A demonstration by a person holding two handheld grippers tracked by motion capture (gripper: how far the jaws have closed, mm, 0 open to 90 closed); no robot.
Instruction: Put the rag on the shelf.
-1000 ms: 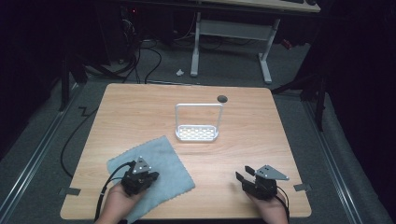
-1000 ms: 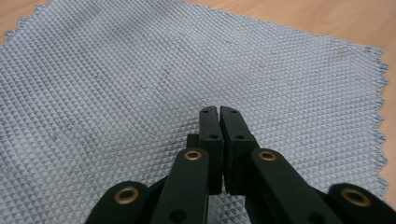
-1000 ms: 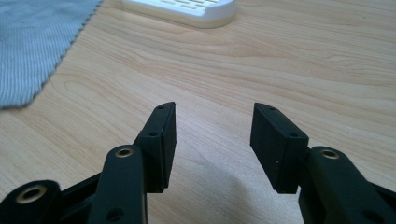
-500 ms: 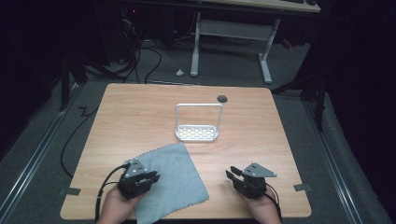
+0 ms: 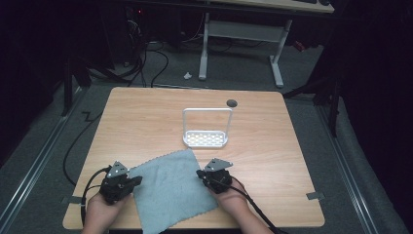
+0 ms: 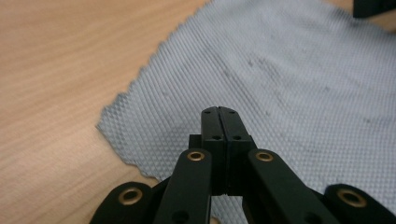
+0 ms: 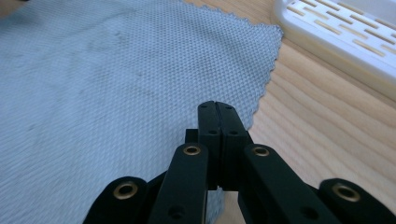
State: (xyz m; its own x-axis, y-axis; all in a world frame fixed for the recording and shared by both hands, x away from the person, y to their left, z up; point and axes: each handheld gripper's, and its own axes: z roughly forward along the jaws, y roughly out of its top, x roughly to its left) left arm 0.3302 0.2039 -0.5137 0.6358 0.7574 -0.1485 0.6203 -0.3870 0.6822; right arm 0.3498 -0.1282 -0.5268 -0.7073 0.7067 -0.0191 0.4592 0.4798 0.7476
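Right hand-held gripper [image 5: 200, 174] has shifted left to the cloth [image 5: 170, 187]; left hand-held gripper [image 5: 138, 181] sits opposite. I read both jaws fully closed, over its edges; grasp unconfirmed.

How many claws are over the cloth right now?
2. The left claw sits shut at the grey cloth's left edge; the right claw sits shut at its right edge, near the white rack.
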